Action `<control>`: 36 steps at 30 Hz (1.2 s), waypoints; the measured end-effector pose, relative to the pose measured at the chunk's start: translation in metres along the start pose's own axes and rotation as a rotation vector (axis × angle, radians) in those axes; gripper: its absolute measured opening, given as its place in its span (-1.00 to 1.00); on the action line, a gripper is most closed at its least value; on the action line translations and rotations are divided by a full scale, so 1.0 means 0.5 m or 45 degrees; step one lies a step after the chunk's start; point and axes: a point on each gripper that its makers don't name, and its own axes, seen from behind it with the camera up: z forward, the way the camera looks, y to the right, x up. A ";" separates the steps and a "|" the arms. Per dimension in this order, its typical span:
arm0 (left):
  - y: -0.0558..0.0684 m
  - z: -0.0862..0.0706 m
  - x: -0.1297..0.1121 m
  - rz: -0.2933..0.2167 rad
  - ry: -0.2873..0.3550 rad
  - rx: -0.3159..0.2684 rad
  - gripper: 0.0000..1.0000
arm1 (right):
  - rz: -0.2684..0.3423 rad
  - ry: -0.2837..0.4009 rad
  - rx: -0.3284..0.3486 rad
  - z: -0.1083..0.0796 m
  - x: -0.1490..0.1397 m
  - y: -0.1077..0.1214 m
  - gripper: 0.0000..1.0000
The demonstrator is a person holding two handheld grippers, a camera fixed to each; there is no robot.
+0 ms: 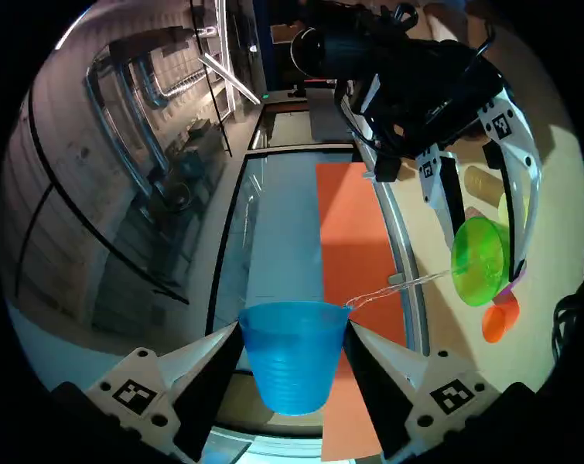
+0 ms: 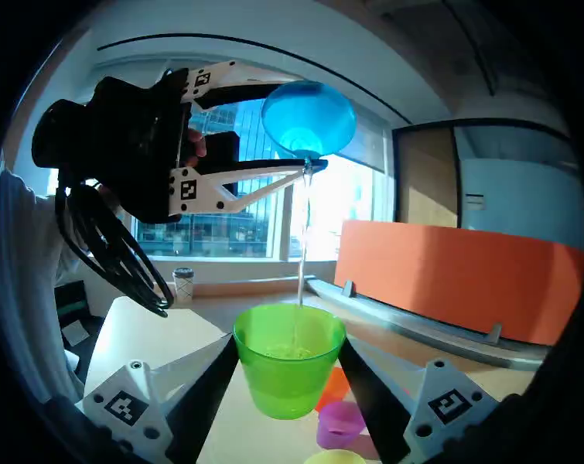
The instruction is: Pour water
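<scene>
- My left gripper [image 1: 293,331] is clamped on the blue cup [image 1: 292,363], with both fingers pressing its sides. I hold it tipped so a thin water stream [image 2: 301,232] leaves the rim.
- My right gripper [image 2: 288,342] is clamped the same way on the green cup [image 2: 289,367]. I hold it upright, at 6 o'clock from the blue cup in the right gripper view, so the stream falls into its mouth.
- The cups are well apart and not touching. The stream is narrow, so I judge that a small drift of either hand could send it past the rim.
- The left gripper view shows me where the water leaves the blue rim, on its 3 o'clock side. From there it runs to the green cup at 3 o'clock.
- The right gripper view shows me the inside of the green cup instead, where a little water seems to lie at the bottom.
- An orange cup [image 2: 336,384] and a purple cup [image 2: 339,424] sit on the table [image 2: 137,332], toward 5 o'clock from the green cup.
</scene>
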 end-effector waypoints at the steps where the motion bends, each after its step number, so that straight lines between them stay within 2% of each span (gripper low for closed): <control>1: 0.002 0.000 0.000 0.011 -0.001 0.000 0.73 | 0.000 0.000 0.000 0.000 0.000 0.000 0.79; 9: 0.011 0.002 0.005 0.072 0.002 -0.004 0.73 | 0.000 0.004 -0.001 0.002 0.002 0.001 0.79; 18: 0.006 0.007 0.006 0.104 0.009 -0.003 0.73 | 0.003 0.009 -0.006 0.002 0.002 0.005 0.78; 24: 0.001 0.009 0.007 0.099 0.014 0.003 0.73 | 0.005 0.010 -0.009 0.002 0.001 0.008 0.79; 30: 0.004 0.008 0.006 0.050 0.015 -0.004 0.73 | 0.005 0.011 -0.014 0.003 0.002 0.011 0.79; 33: 0.008 0.008 0.001 -0.021 0.001 -0.009 0.74 | 0.004 0.013 -0.017 0.002 0.003 0.012 0.79; 36: 0.012 0.011 -0.003 -0.121 -0.007 -0.020 0.74 | 0.008 0.015 -0.022 0.000 0.004 0.014 0.79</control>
